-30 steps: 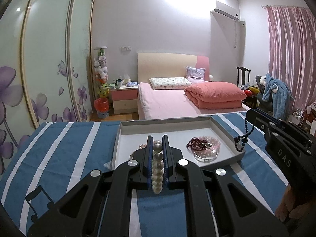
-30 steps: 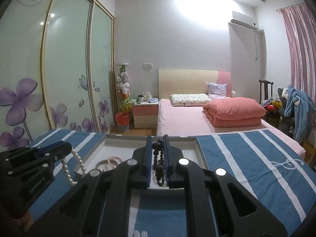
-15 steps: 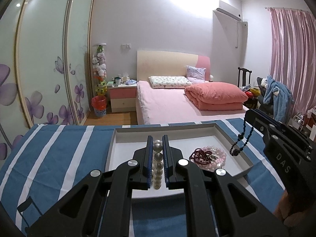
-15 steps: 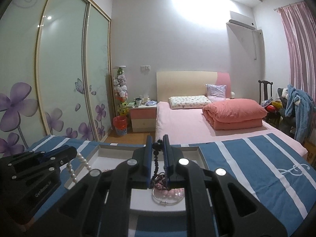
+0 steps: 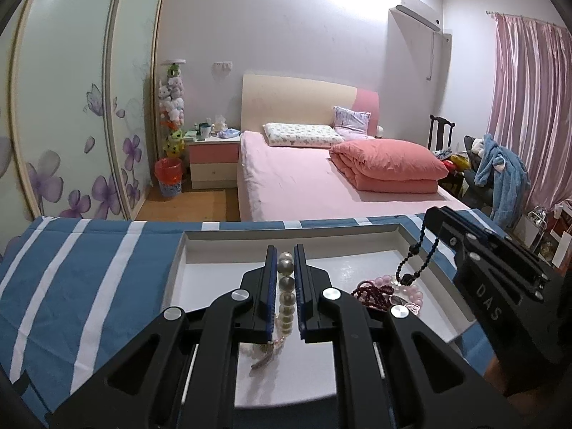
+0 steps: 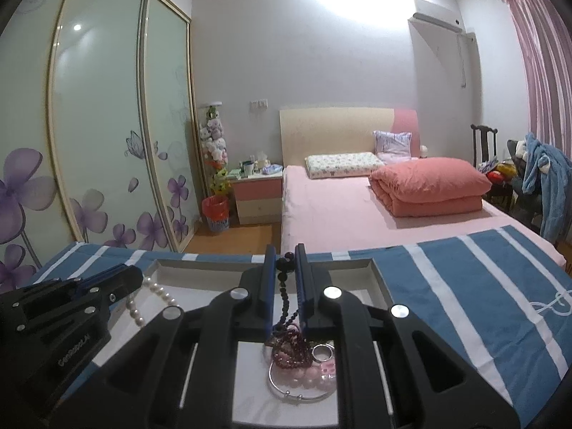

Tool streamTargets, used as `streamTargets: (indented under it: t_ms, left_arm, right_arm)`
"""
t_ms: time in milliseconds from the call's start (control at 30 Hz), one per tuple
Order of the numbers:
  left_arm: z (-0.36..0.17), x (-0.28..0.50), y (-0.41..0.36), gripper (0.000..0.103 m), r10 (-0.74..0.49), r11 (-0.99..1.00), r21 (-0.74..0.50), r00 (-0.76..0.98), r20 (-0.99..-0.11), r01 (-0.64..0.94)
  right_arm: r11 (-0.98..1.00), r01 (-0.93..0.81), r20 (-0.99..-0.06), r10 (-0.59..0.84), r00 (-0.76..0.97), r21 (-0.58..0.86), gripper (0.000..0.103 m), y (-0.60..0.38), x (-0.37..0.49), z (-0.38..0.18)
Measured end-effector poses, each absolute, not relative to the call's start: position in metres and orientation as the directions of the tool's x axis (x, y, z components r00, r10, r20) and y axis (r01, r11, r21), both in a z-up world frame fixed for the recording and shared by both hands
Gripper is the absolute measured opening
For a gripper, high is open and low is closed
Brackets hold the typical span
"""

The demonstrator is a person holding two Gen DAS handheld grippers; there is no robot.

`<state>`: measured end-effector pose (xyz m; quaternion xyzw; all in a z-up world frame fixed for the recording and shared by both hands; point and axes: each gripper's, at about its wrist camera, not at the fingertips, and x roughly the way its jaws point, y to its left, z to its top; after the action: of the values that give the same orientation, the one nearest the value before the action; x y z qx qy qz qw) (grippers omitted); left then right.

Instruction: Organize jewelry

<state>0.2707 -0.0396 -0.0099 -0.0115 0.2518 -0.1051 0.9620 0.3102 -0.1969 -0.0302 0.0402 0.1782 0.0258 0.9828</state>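
pearl beads fill the narrow gap of the left gripper (image 5: 285, 261), whose blue-lined jaws are pressed together on a pearl strand (image 5: 286, 293); the beads run in a line between the pads, and in the right wrist view the rest of the strand hangs in a loop below the gripper's tip over the left part of the white tray (image 5: 186, 254). the right gripper (image 6: 286, 261) is likewise pinched tight on a dark bead necklace (image 6: 284, 286), which dangles from its tip above the tray; whether its lower end touches the pile beneath cannot be told. that pile lies on the tray floor: a dark red bead bracelet (image 6: 291, 352), a pale pink bead bracelet (image 6: 304, 375), a thin silver bangle (image 6: 286, 391) and a silver ring (image 6: 323, 352), all touching or overlapping. the tray sits on a blue cloth with white stripes (image 5: 89, 286). beyond it stands a bed with pink sheets (image 5: 304, 182) and a folded coral quilt (image 5: 389, 168).
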Motion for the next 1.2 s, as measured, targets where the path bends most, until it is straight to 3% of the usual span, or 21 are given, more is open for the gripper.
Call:
streamTargets:
  t_ms: [233,300,333,500,633,733,833,1100,1200]
  left_arm:
    - [-0.016,0.283,-0.044,0.01,-0.225,0.974,-0.109,0.83,-0.511,0.198]
    - [-0.014,0.28,-0.039,0.011,-0.229,0.973,-0.121,0.827,-0.513,0.194]
    - [-0.012,0.279,-0.035,0.012,-0.227,0.974,-0.122,0.829,-0.511,0.191]
    - [0.004,0.26,-0.01,0.039,-0.197,0.979,-0.145,0.853,-0.484,0.144]
    - [0.015,0.238,0.001,0.04,-0.187,0.98,-0.149,0.864,-0.468,0.131]
    - [0.02,0.218,0.007,0.047,-0.175,0.982,-0.144,0.869,-0.462,0.121]
    - [0.02,0.194,0.013,0.05,-0.157,0.985,-0.131,0.874,-0.46,0.108]
    - [0.018,0.139,0.029,0.082,-0.164,0.982,-0.157,0.876,-0.455,0.102]
    - [0.02,0.124,0.034,0.094,-0.158,0.981,-0.171,0.884,-0.439,0.091]
  right_arm:
    - [0.99,-0.048,-0.406,0.098,0.908,0.132,0.014,-0.2,0.326,-0.039]
    - [0.989,-0.038,-0.406,0.094,0.909,0.144,0.037,-0.205,0.323,-0.037]
    - [0.989,-0.031,-0.4,0.088,0.912,0.146,0.038,-0.207,0.32,-0.035]
    - [0.984,-0.011,-0.385,0.081,0.919,0.18,0.039,-0.222,0.295,-0.021]
    - [0.981,-0.013,-0.383,0.088,0.92,0.195,0.047,-0.226,0.269,-0.01]
    - [0.98,-0.028,-0.39,0.104,0.915,0.195,0.053,-0.222,0.247,-0.004]
    - [0.982,-0.045,-0.392,0.115,0.913,0.183,0.061,-0.215,0.218,0.0]
    - [0.988,-0.093,-0.388,0.134,0.912,0.125,0.092,-0.192,0.152,0.004]
    - [0.988,-0.096,-0.377,0.134,0.916,0.117,0.099,-0.186,0.132,0.003]
